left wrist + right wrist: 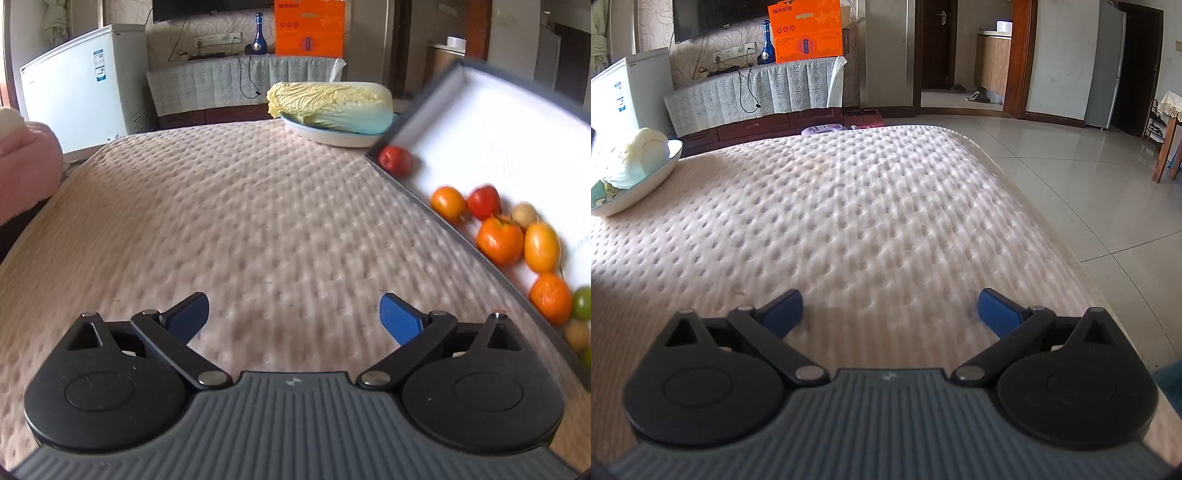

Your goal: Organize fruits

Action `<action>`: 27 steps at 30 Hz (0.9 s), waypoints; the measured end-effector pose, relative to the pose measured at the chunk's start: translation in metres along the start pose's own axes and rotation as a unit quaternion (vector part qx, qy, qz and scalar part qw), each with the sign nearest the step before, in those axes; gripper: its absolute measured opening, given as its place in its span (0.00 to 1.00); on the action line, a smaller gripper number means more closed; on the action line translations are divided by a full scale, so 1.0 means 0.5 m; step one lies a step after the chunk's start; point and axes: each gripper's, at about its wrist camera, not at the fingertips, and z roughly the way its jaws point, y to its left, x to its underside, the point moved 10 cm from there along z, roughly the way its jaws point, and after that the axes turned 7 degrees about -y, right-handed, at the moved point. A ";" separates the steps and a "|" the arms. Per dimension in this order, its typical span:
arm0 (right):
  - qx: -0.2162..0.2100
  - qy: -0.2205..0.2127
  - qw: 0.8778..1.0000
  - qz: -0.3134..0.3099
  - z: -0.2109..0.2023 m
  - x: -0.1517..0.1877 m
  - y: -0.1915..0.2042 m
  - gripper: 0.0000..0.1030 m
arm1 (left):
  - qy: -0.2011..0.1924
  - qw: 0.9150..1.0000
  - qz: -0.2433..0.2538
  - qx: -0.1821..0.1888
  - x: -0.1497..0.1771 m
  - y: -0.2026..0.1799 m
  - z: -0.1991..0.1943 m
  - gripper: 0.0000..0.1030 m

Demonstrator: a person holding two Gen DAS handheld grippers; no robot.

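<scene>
In the left wrist view a dark-rimmed white tray [480, 122] lies at the right on the quilted mattress [240, 206]. It holds several fruits along its near edge: a red one [396, 161] alone at the far corner, then oranges [499, 240], another red fruit [484, 202], a yellow-orange one [541, 246] and green ones [583, 302]. My left gripper [293, 317] is open and empty, to the left of the tray. My right gripper [889, 314] is open and empty over bare mattress [868, 206]. The tray is out of the right wrist view.
A napa cabbage [330, 105] lies on a plate [325, 134] at the far edge, also seen in the right wrist view [635, 155]. A pink cloth [26, 170] lies at the left. The mattress edge drops to a tiled floor [1089, 206] on the right.
</scene>
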 end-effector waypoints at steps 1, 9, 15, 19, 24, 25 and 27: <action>0.000 0.000 1.000 0.001 0.000 0.000 0.000 1.00 | 0.002 1.000 -0.002 -0.003 0.000 0.003 0.001 0.98; -0.001 0.000 1.000 0.001 0.000 0.000 0.000 1.00 | 0.013 1.000 0.005 -0.014 0.013 0.001 0.009 0.98; -0.001 0.000 1.000 0.001 -0.001 -0.001 0.000 1.00 | 0.018 1.000 0.009 -0.010 0.016 -0.008 0.006 0.98; -0.001 0.000 1.000 0.001 -0.001 0.000 0.000 1.00 | 0.020 1.000 0.014 -0.009 0.019 -0.012 0.005 0.98; -0.001 0.000 1.000 0.001 0.000 0.000 0.000 1.00 | 0.020 1.000 0.012 -0.007 0.017 -0.008 0.004 0.98; -0.001 0.000 1.000 0.001 0.000 -0.001 0.000 1.00 | 0.021 1.000 0.013 -0.007 0.016 -0.007 0.007 0.98; -0.001 0.000 1.000 0.001 0.000 -0.001 0.000 1.00 | 0.020 1.000 0.012 -0.006 0.016 -0.006 0.007 0.98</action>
